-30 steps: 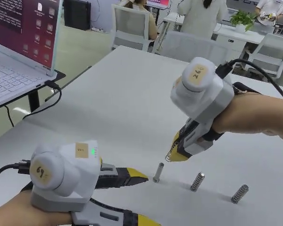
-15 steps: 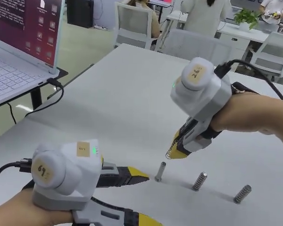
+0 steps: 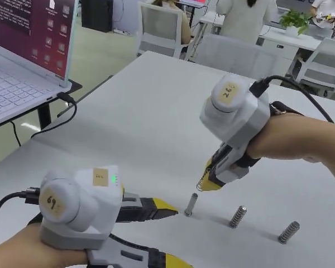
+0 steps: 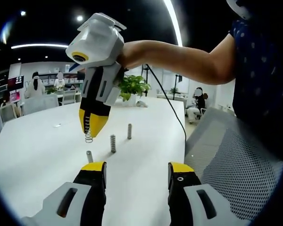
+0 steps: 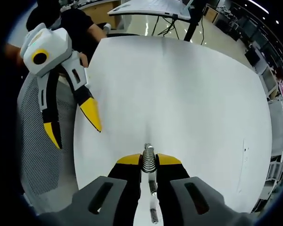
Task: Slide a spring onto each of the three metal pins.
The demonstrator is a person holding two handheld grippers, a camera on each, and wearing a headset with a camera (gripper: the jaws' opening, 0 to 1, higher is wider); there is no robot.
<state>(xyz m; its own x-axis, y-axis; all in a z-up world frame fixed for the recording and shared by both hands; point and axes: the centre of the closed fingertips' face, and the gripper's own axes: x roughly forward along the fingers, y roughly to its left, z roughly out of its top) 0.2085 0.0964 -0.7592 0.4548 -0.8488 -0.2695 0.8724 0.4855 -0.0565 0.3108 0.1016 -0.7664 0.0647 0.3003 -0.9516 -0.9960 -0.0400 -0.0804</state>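
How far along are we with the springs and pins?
Two pins look done: the middle pin and end pin each wear a spring. In hand: the right gripper holds the third spring above the bare pin. Remaining: slide it on. The left gripper is open nearby.

White workbench (image 3: 134, 117), grey chairs (image 3: 159, 28), seemingly greenish floor (image 3: 100, 56).

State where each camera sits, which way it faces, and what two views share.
Head view: headset, facing down at the table; both forearms, left gripper and right gripper show.
Left gripper view: on the left gripper, facing along its open fingers toward the bare pin; the right arm shows.
Right gripper view: on the right gripper, facing down past the spring in its fingers; the torso shows.
Shared: head and left gripper views both show the spring near the bare pin.
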